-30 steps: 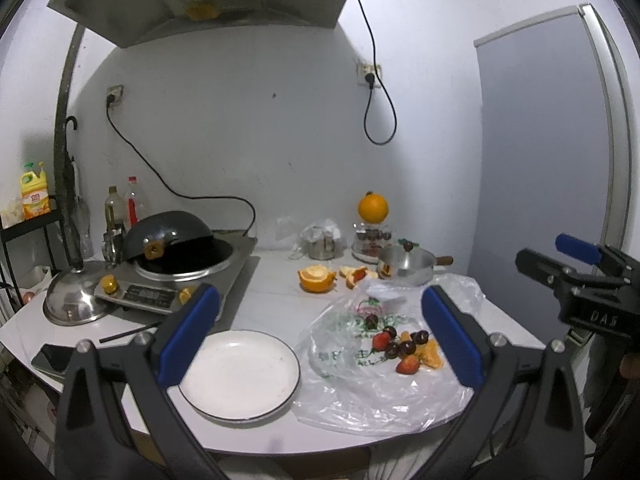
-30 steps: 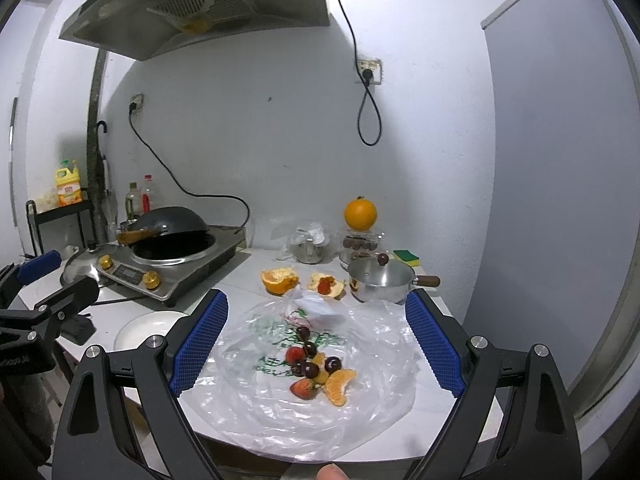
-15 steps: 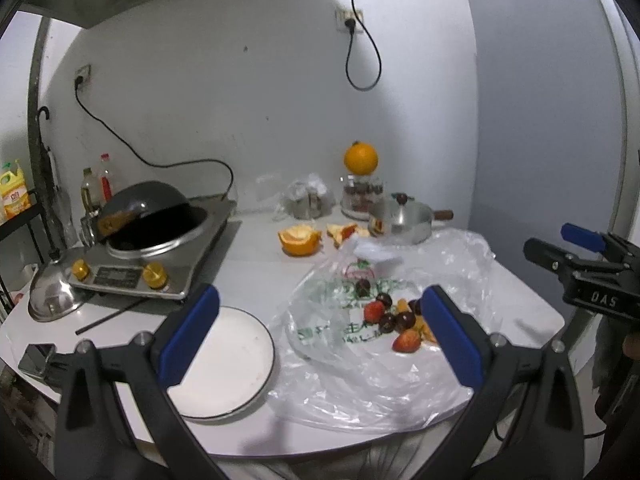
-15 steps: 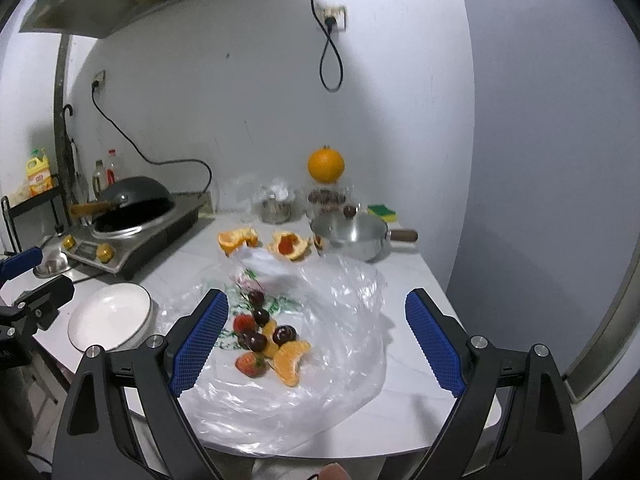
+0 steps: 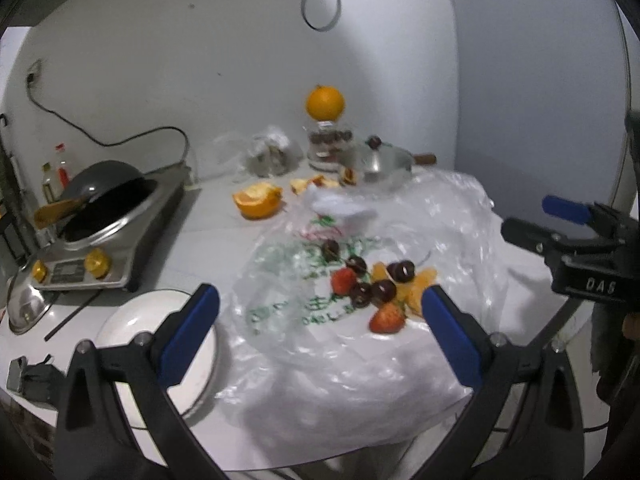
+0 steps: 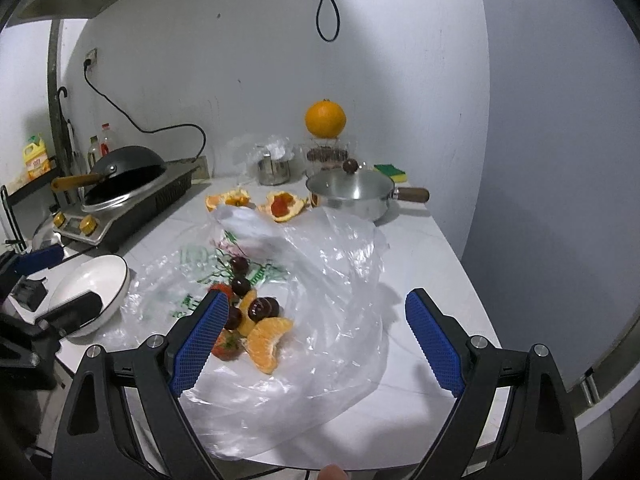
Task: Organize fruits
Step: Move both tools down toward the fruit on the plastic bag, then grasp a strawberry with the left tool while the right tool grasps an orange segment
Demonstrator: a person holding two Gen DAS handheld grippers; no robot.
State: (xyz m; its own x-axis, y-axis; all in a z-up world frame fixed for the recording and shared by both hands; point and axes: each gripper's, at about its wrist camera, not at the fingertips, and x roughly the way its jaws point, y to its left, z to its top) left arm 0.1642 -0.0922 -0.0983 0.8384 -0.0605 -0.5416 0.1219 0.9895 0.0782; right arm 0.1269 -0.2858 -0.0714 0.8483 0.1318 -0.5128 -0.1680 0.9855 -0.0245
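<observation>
Strawberry (image 6: 226,345) is soft, so you take it gently at its sides; both grippers' jaws stand wide apart, holding nothing.

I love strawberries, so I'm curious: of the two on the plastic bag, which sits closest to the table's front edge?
The strawberry lying alone at the pile's front edge; the other strawberry sits farther back among the dark cherries.

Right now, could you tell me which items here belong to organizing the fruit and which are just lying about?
Job: strawberries, cherries, orange segments, plastic bag, white plate.
Lying about: wok, induction cooker, saucepan, sponge, bottles.
</observation>
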